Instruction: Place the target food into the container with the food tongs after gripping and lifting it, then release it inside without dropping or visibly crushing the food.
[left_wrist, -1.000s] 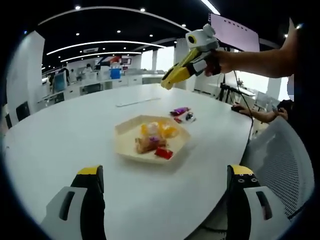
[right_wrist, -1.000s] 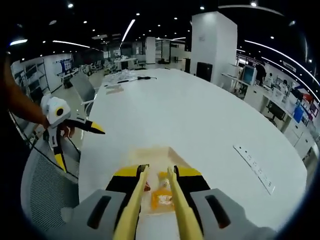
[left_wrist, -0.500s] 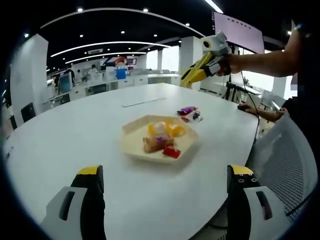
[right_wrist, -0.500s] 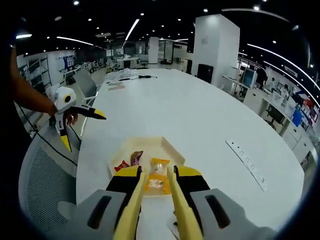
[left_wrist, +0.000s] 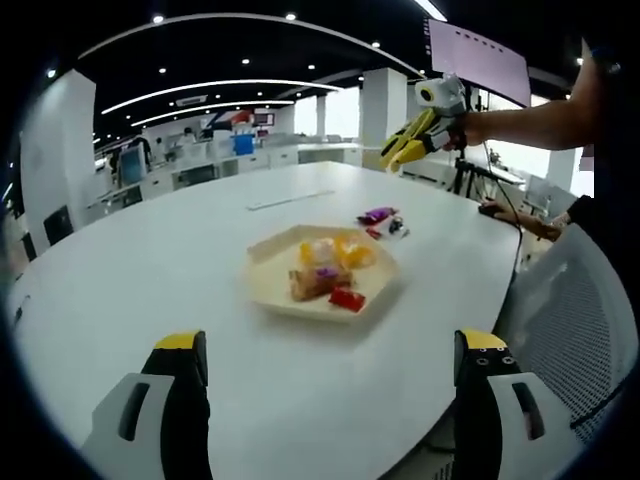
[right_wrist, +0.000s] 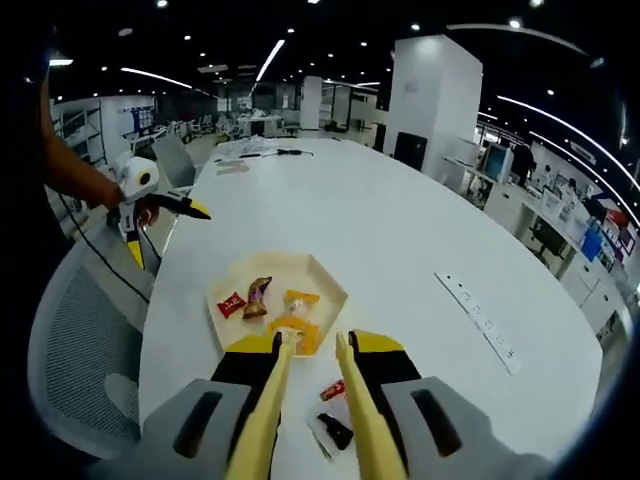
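In the left gripper view, the left gripper (left_wrist: 330, 375) has its black, yellow-tipped jaws spread wide at the bottom, with nothing between them, above the smooth white oval table (left_wrist: 130, 270). Toward the middle sits the shallow hexagonal tray (left_wrist: 270, 285), pale wood-coloured, holding wrapped snacks: a brown bar (left_wrist: 312, 285) with its long axis running left to right, a small red packet (left_wrist: 347, 298) at the near rim, and yellow-orange packets (left_wrist: 345, 252) behind. Just beyond the tray to the right, loose wrappers (left_wrist: 383, 221) lie on the table. Higher right, the right gripper (left_wrist: 400, 158) is held in a hand (left_wrist: 462, 127), carrying yellow tongs.

In the right gripper view, the left gripper (right_wrist: 165, 225) appears at far left beside a mesh chair (right_wrist: 75, 350). The tray (right_wrist: 325, 285) lies centre, the brown bar (right_wrist: 257, 296) pointing away from the camera. The tongs (right_wrist: 310, 400) are narrowly parted, gripping no food; their tips hang over the tray's near edge. The loose wrappers (right_wrist: 335, 420) lie between the blades on the table. A long white strip (right_wrist: 480, 320) lies to the right.
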